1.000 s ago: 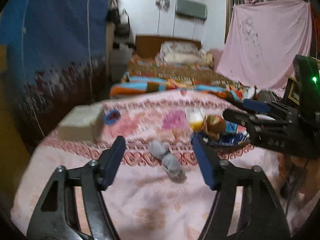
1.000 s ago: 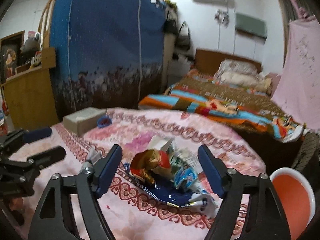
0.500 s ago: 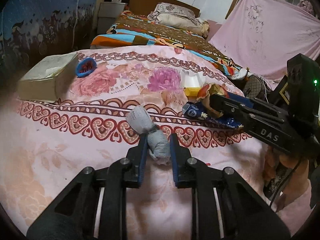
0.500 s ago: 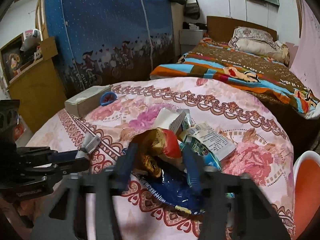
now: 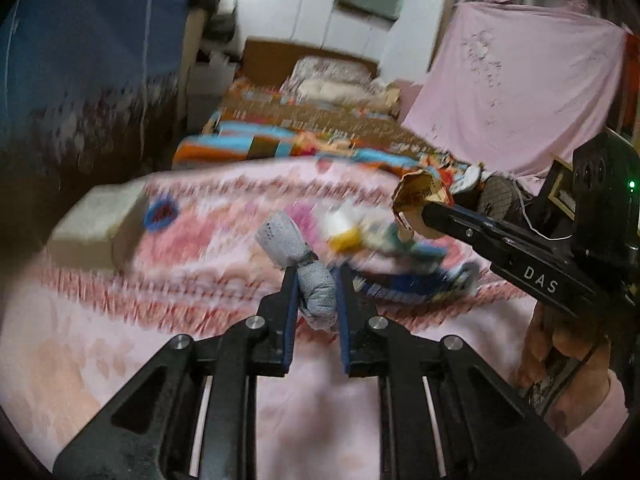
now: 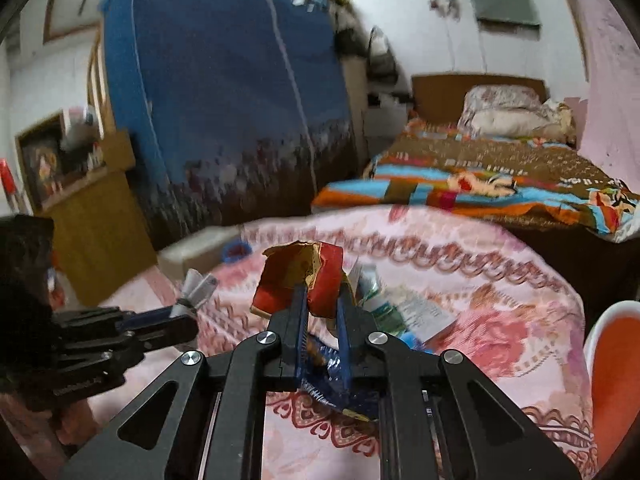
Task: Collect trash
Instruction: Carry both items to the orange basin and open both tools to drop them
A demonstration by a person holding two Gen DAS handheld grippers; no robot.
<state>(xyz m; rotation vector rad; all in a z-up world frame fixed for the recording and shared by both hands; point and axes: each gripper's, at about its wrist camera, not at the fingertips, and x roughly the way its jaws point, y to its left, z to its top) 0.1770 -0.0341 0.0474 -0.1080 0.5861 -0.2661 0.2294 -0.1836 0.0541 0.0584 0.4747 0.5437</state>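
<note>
Trash: 2 pieces are gripped and the rest lies in a pile [image 6: 404,308] on the pink flowered bedspread [image 5: 120,360].
Grey wad: a knotted grey bundle [image 5: 316,292] sits between the blue pads of the left gripper [image 5: 316,280]; its upper lobe sticks out past the fingertips.
Left gripper: jaws have just closed and now pinch the grey wad. In the right wrist view it enters from the left edge [image 6: 176,318] with the wad's pale end [image 6: 196,286] showing at its tip.
Snack wrapper: a crumpled red and gold wrapper [image 6: 304,280] is squeezed between the pads of the right gripper [image 6: 322,300]; its torn open mouth faces up.
Right gripper: jaws have just closed on the wrapper. In the left wrist view it reaches in from the right [image 5: 428,210], with the wrapper [image 5: 420,192] at its tip, above the bedspread.
Pile: a blue bag [image 6: 332,376], paper slips and a yellow-white item [image 5: 344,236], blurred, between the 2 grippers.
Hand: fingers of the person's right hand [image 5: 568,368] wrap that gripper's handle.
Box: a pale box [image 5: 96,224] lies at the bedspread's far left, a small blue ring [image 5: 160,214] just beside it.
Surroundings: a second bed with a striped blanket [image 6: 472,184] behind; a blue curtain [image 6: 224,100] to the left; an orange chair [image 6: 616,364] at the right edge.
Image quality: motion blur over the background in both views.
</note>
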